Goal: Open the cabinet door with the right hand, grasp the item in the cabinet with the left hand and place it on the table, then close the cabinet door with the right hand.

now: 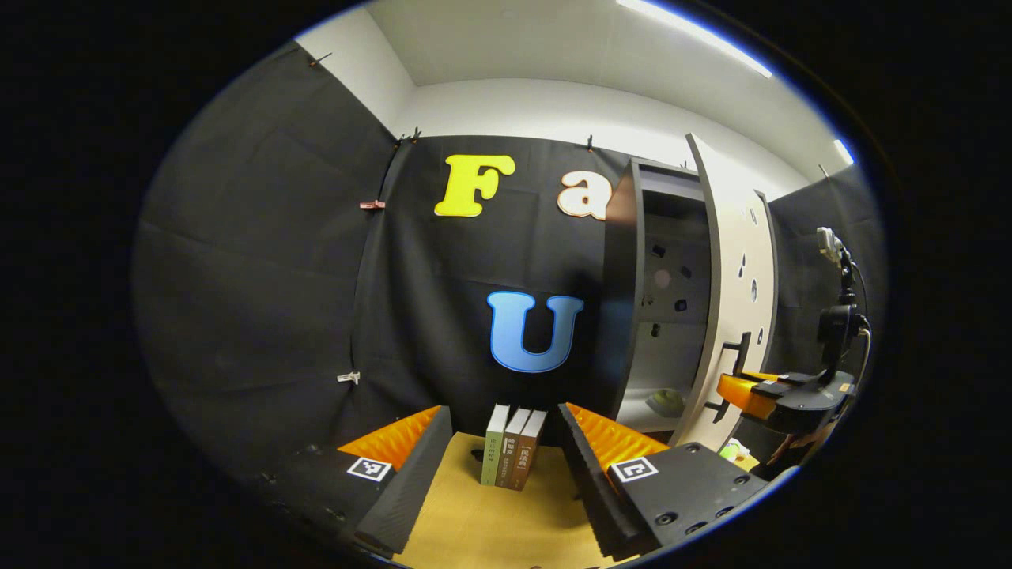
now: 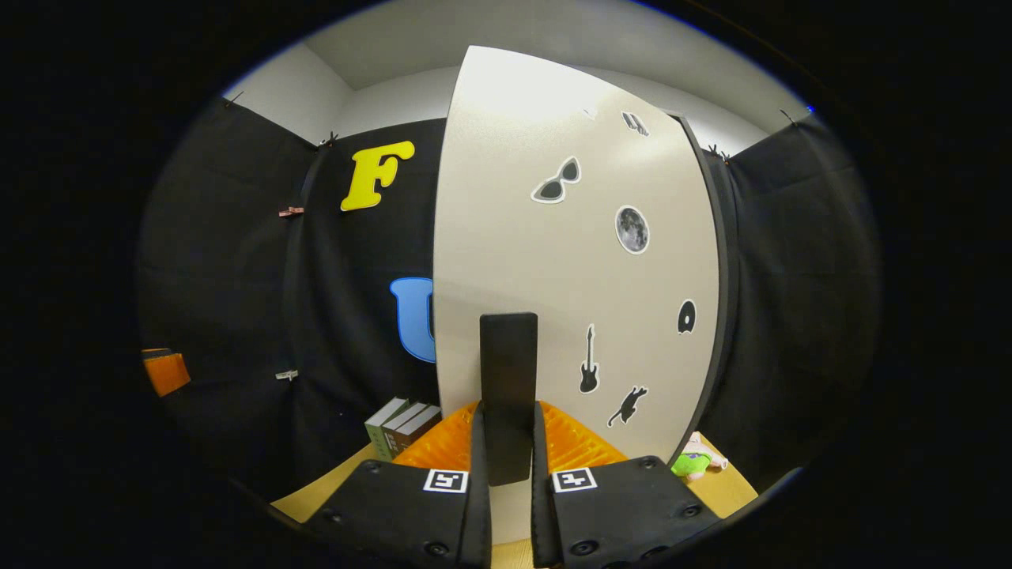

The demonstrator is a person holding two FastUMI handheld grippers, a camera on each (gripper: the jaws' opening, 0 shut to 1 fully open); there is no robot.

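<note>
Low inside the cabinet, behind its open pale door, a rounded yellow-green item rests on the bottom shelf. Right gripper has its jaws clamped on the dark door handle. Left gripper hangs over the tabletop, jaws spread apart, before three upright books.

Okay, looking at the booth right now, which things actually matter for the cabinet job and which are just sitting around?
Belong to the job: cabinet door, its handle clamped by the right gripper, the item in the cabinet, the table, the open left gripper.

Just lying about: books, green toy.
</note>
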